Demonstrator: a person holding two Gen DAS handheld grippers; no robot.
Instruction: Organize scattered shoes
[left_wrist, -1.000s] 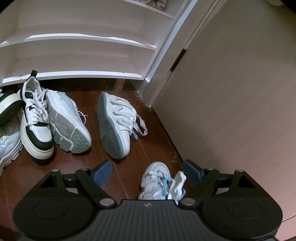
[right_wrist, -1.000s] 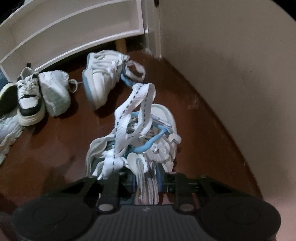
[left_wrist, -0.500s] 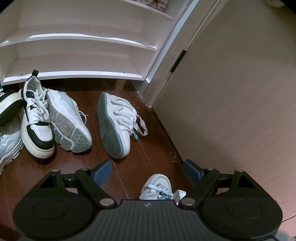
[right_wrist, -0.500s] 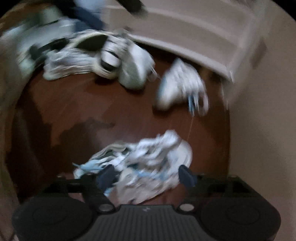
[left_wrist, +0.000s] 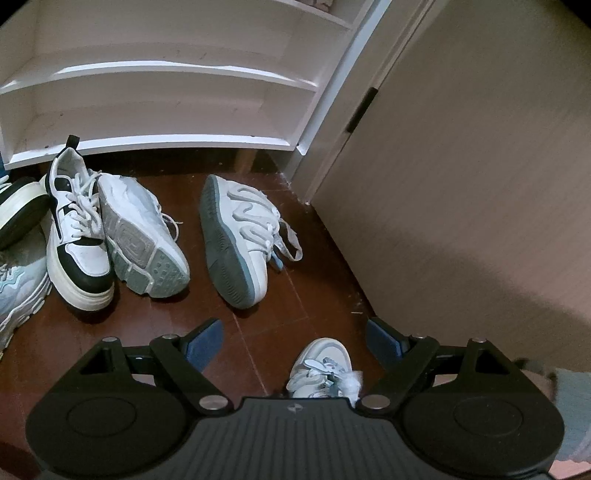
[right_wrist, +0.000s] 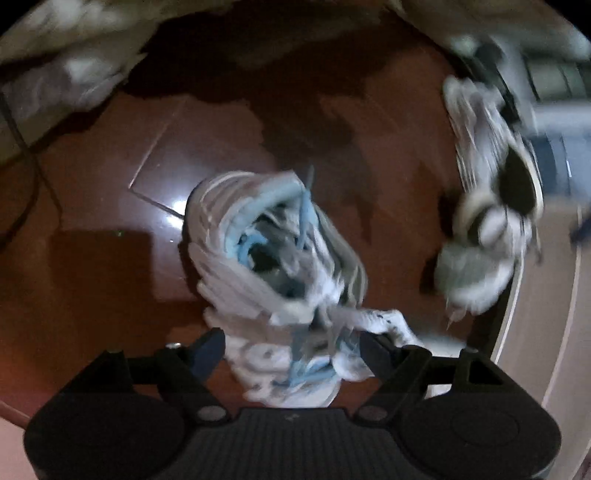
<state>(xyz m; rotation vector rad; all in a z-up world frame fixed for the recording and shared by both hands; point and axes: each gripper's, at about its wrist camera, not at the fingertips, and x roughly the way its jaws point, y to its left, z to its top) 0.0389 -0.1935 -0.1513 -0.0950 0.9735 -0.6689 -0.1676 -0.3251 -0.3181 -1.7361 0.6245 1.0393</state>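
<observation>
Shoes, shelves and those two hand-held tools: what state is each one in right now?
Left tool: open, empty, above the floor.
Right tool: open, straddling the blue-laced sneaker.
Blue-laced sneaker: upright on the floor, laces loose; view blurred.
Blue-soled sneaker: tipped on its side.
Grey-soled sneaker: on its side, sole showing.
Black-and-white sneaker: upright, laced.
Lower shelves: bare.
</observation>
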